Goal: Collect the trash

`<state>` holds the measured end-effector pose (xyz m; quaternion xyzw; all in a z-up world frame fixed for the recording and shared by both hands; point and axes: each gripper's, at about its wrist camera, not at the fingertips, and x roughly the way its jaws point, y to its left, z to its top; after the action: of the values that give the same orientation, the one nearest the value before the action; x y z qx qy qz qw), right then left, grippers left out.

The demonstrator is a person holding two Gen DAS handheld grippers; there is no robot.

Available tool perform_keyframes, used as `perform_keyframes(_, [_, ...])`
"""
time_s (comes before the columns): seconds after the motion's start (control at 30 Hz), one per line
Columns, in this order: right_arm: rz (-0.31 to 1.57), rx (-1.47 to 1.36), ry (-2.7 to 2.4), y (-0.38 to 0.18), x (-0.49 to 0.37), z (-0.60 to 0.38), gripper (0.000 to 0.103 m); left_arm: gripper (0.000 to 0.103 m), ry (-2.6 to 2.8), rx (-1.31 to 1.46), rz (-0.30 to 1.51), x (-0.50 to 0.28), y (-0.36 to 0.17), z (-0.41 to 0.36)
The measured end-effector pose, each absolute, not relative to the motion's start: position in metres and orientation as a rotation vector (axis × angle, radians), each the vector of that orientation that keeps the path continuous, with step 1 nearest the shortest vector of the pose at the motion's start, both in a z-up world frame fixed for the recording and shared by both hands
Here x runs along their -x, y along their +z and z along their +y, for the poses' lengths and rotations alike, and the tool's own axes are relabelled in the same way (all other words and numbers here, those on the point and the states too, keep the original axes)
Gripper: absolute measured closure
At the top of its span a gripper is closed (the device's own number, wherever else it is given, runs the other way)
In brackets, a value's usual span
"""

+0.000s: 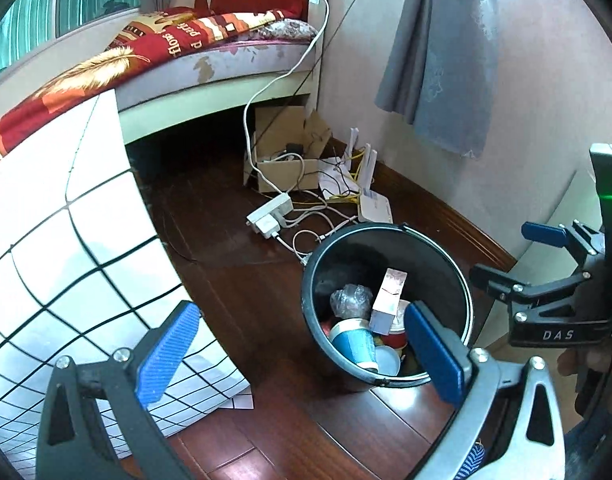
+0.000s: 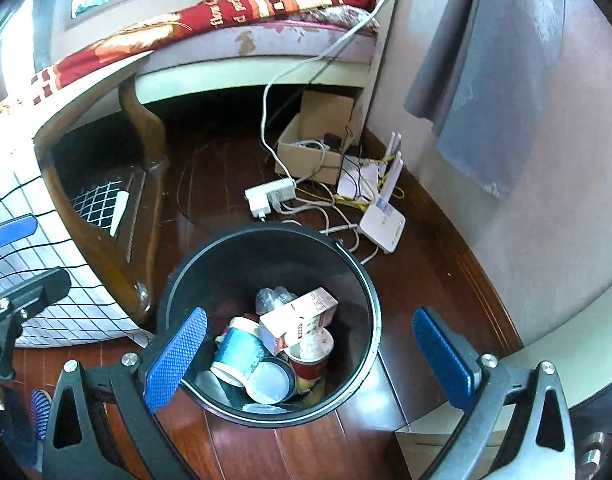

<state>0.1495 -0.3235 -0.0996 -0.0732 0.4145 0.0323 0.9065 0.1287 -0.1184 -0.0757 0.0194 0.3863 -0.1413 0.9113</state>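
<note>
Left gripper: the blue-padded left gripper point(image 1: 302, 350) is held wide apart with nothing between its pads, over the wooden floor beside the bin
Draped cloth: a white cloth with a black grid pattern point(image 1: 58, 240) is seen hanging at the left, close to the left pad
Bin: the round black plastic trash bin point(image 2: 368, 292) is stood on the dark red wooden floor point(image 2: 242, 444), just beside the carved wooden furniture leg point(image 2: 140, 248)
Trash: a blue paper cup point(image 2: 238, 354), a pale pink carton point(image 2: 298, 320), a red-and-white cup point(image 2: 312, 354) and a crumpled clear plastic bag point(image 2: 272, 298) are seen lying inside the bin
Right gripper: the blue-padded right gripper point(image 2: 310, 360) is spread fully and empty, poised above the bin mouth
Cables: a white power strip point(image 2: 270, 196) and a white router point(image 2: 382, 222) are lying on the floor behind the bin
Risk: the bin could be knocked over if its rim is caught by a lowered pad; the cloth could be snagged by the left pad; cables could be dragged if the bin is pushed back
Writing: "DAS" is read on the right gripper's body in the left view; the carton's print is too small to be read
</note>
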Motion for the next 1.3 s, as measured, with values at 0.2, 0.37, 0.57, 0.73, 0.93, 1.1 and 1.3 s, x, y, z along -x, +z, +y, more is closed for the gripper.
perform_keyframes(0.2, [0.82, 0.16, 0.091, -0.082, -0.137, -0.31, 0.0, 0.0, -0.274, -0.047, 0.785, -0.114, -0.059, -0.109])
perform_keyframes(0.37, [0.782, 0.164, 0.111, -0.052, -0.112, -0.293, 0.0, 0.0, -0.245, -0.091, 0.773, -0.095, -0.039, -0.098])
perform_keyframes(0.57, [0.758, 0.109, 0.111, -0.019, -0.074, -0.271, 0.0, 0.0, -0.226, -0.087, 0.781, -0.063, -0.013, -0.075])
perform_keyframes(0.73, [0.72, 0.101, 0.097, 0.01, -0.041, -0.254, 0.0, 0.0, -0.219, -0.093, 0.762, -0.033, 0.013, -0.06])
perform_keyframes(0.93, [0.663, 0.097, 0.102, 0.053, -0.012, -0.24, 0.0, 0.0, -0.221, -0.068, 0.725, -0.009, 0.04, -0.05])
perform_keyframes(1.1, [0.621, 0.149, 0.085, 0.075, 0.008, -0.228, 0.0, 0.0, -0.212, -0.065, 0.666, 0.009, 0.062, -0.044])
perform_keyframes(1.3, [0.606, 0.157, 0.085, 0.09, 0.032, -0.225, 0.0, 0.0, -0.209, -0.049, 0.616, 0.034, 0.081, -0.039])
